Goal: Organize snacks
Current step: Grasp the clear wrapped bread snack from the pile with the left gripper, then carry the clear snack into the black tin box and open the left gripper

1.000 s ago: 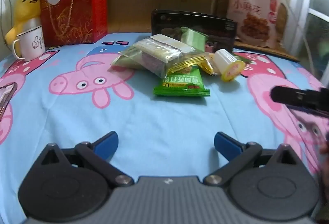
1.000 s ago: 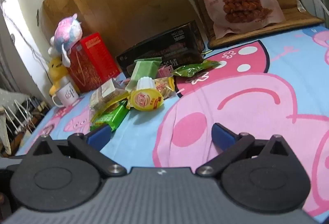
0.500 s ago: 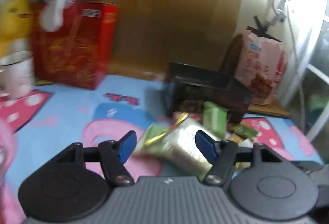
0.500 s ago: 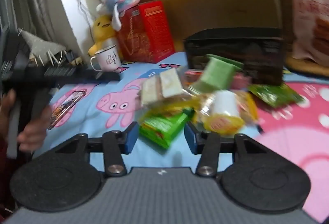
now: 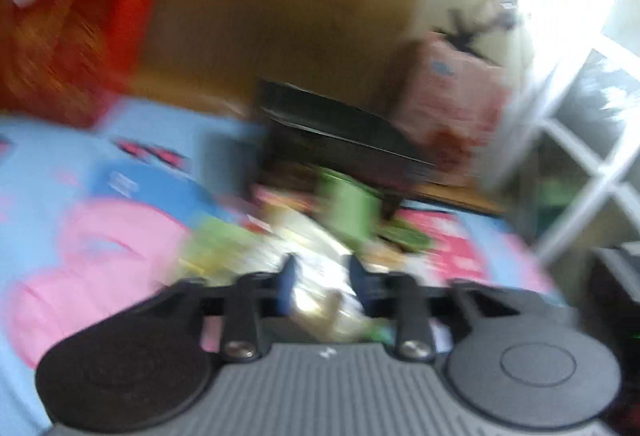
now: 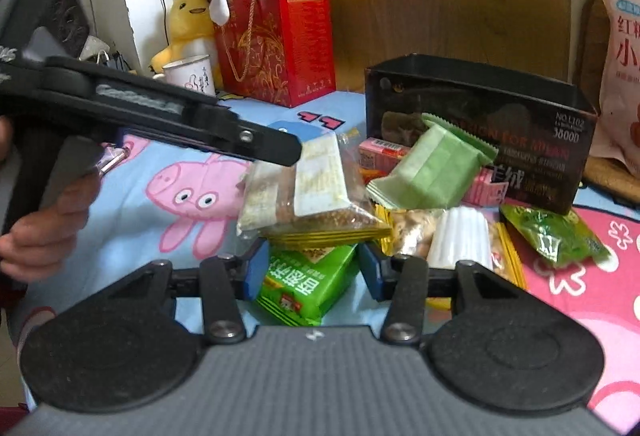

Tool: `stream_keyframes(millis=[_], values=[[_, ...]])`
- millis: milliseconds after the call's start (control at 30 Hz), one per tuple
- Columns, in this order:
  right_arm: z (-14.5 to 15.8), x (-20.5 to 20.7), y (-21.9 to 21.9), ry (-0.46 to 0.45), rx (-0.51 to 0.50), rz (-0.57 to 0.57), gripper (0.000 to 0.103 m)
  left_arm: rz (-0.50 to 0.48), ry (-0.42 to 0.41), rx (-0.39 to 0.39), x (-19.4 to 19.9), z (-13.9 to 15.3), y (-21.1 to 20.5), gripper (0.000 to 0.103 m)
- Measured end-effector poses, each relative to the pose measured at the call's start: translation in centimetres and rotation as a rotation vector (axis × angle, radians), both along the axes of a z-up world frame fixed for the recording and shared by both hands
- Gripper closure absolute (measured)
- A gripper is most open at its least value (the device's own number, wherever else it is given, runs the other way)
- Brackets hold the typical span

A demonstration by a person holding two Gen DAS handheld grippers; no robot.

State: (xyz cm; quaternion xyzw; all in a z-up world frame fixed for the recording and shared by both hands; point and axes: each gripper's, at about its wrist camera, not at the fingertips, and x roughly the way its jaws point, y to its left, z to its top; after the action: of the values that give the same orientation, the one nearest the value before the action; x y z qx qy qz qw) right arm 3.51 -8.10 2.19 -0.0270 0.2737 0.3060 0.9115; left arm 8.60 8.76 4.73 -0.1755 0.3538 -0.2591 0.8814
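A pile of snacks lies on the pig-print blue cloth [image 6: 132, 220] in front of a black open box [image 6: 480, 107]. My left gripper [image 6: 294, 151] reaches in from the left and is shut on the clear packet of cracker bars [image 6: 304, 187]. In the blurred left wrist view that packet [image 5: 316, 300] sits between the narrowed left gripper [image 5: 320, 268]. My right gripper [image 6: 312, 264] is closing, its blue pads against both sides of the green snack packet [image 6: 308, 284] under the clear one.
A light green packet [image 6: 432, 171], a white-capped cup [image 6: 460, 240], a dark green packet [image 6: 556, 236] and a small pink carton [image 6: 380, 151] crowd the box front. A red gift box [image 6: 280, 39], a mug [image 6: 192, 75] and plush toys stand far left. A hand [image 6: 40, 228] holds the left gripper.
Both grippers came forward into the pile and their jaws narrowed. The left one shut on the clear packet; the right one closed in around the green packet.
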Motion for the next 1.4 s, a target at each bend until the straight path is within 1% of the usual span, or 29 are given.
stream_keyframes(millis=[33,100,133,167,233,300,333,367,400,467,533,567,600,667,700,767,867,933,1033,1100,1200,1267,1333,1400], values=[[0.6,0.0,-0.1,-0.013,0.022,-0.001,0.057,-0.006,0.002,-0.007,0.0,0.3,-0.3,0.085],[1.7,0.2,-0.5,-0.026,0.073,-0.003,0.057,0.034,-0.027,0.071,0.2,1.2,-1.4,0.085],[2.3,0.5,-0.8,-0.030,0.101,-0.003,0.057,0.037,-0.040,0.088,0.6,1.5,-1.7,0.085],[2.7,0.7,-0.9,-0.034,0.116,-0.005,0.057,0.040,-0.042,0.086,1.1,1.7,-1.6,0.083],[3.2,1.2,-1.0,-0.041,0.099,-0.028,0.057,0.064,-0.039,0.064,1.7,1.8,-0.8,0.078],[3.0,1.2,-1.4,-0.036,0.084,-0.026,0.055,0.114,-0.055,0.063,1.9,2.0,0.6,0.067],[2.7,0.9,-1.7,-0.021,0.082,-0.020,0.055,0.145,-0.059,0.079,2.0,1.9,1.3,0.064],[2.4,0.9,-1.7,0.001,0.084,-0.015,0.055,0.166,-0.054,0.100,2.4,1.7,2.1,0.058],[2.1,1.0,-1.6,0.033,0.094,-0.001,0.055,0.176,-0.041,0.116,2.7,1.4,2.8,0.057],[1.3,0.9,-1.3,0.057,0.096,0.020,0.054,0.180,-0.005,0.130,3.5,0.6,3.7,0.057],[0.6,1.4,-0.3,0.072,0.075,0.026,0.045,0.160,0.015,0.134,3.9,-0.2,3.9,0.057],[0.3,1.7,0.2,0.082,0.072,0.031,0.038,0.153,0.027,0.139,4.1,-0.6,3.8,0.059],[-0.1,2.1,0.9,0.097,0.068,0.045,0.037,0.141,0.036,0.143,4.0,-1.0,3.5,0.061],[-0.6,2.6,2.1,0.092,0.039,0.054,0.036,0.142,0.021,0.148,3.4,-1.4,3.1,0.061],[-0.7,2.7,2.4,0.075,0.027,0.051,0.039,0.140,0.022,0.146,3.0,-1.3,2.9,0.062],[-0.4,2.9,2.6,0.050,0.023,0.033,0.049,0.145,0.027,0.133,2.6,-0.8,2.8,0.062],[0.6,3.2,1.2,0.031,0.065,0.030,0.055,0.142,0.007,0.118,2.5,0.5,2.2,0.062],[1.9,3.2,0.4,-0.014,0.060,0.025,0.057,0.136,-0.016,0.103,2.9,1.7,1.5,0.062],[4.1,4.0,-1.1,-0.072,0.056,0.000,0.057,0.133,-0.050,0.068,4.8,3.9,-0.2,0.062],[5.5,5.2,-2.2,-0.107,0.051,-0.023,0.057,0.133,-0.079,0.052,6.4,5.0,-1.6,0.062],[6.9,7.9,-3.8,-0.144,0.045,-0.062,0.057,0.141,-0.092,0.027,9.5,5.7,-3.5,0.062],[6.9,9.9,-4.6,-0.134,0.051,-0.081,0.057,0.144,-0.085,0.029,11.7,5.4,-4.6,0.062],[6.4,12.1,-5.7,-0.081,0.086,-0.116,0.057,0.150,-0.051,0.030,13.7,4.6,-5.3,0.063],[5.8,13.8,-6.9,-0.021,0.146,-0.160,0.057,0.158,0.001,0.023,15.4,3.5,-5.8,0.065]])
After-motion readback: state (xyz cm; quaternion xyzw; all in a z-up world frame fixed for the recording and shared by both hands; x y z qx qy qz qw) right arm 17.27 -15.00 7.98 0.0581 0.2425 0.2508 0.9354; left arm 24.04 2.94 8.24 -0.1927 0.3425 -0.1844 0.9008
